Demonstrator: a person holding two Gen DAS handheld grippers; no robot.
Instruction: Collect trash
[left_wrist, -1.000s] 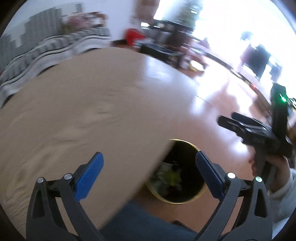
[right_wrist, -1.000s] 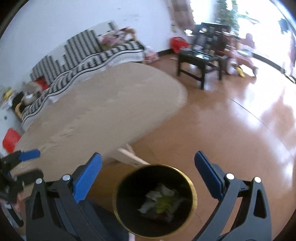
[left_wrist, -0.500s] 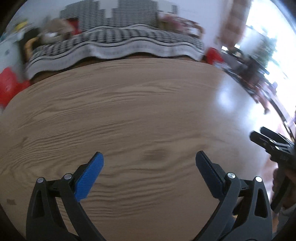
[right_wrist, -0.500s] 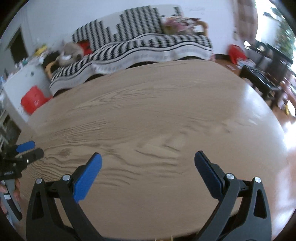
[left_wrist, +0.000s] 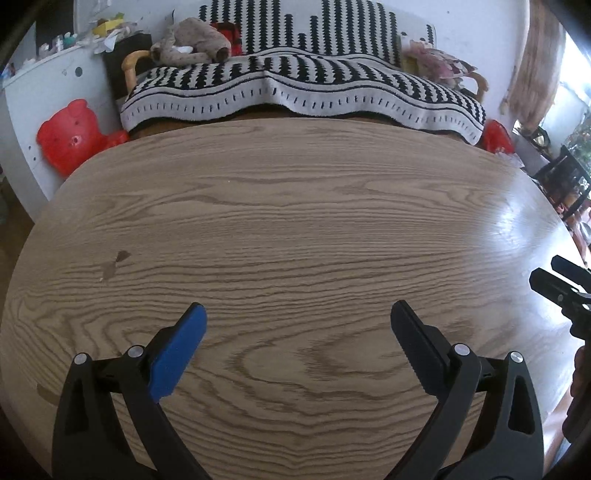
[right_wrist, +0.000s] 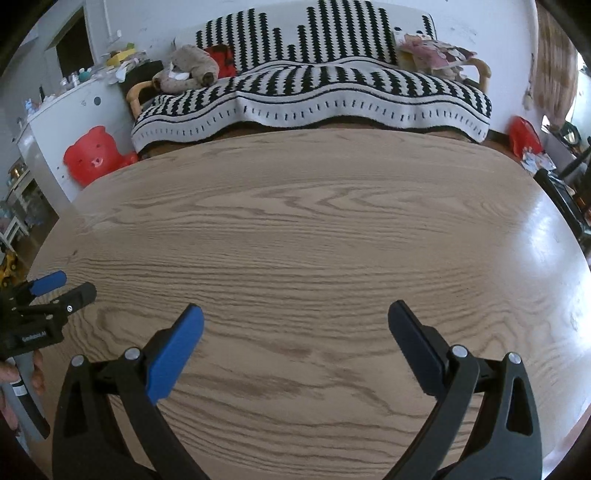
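My left gripper (left_wrist: 297, 321) is open and empty, held above the round wooden table (left_wrist: 295, 229). My right gripper (right_wrist: 295, 325) is open and empty above the same table (right_wrist: 314, 221). The right gripper shows at the right edge of the left wrist view (left_wrist: 557, 288), and the left gripper at the left edge of the right wrist view (right_wrist: 55, 290). No trash and no bin show in either view. The tabletop bears only small dark stains (left_wrist: 114, 262).
A sofa with a black-and-white striped cover (left_wrist: 303, 85) stands behind the table. A red bear-shaped stool (left_wrist: 70, 134) sits at the far left by a white cabinet (left_wrist: 48, 85). A red bag (right_wrist: 524, 134) and dark furniture (left_wrist: 565, 181) are at the right.
Both grippers swung up and left from the black bin with trash on the floor. They now face the bare tabletop and the sofa. Both stayed open.
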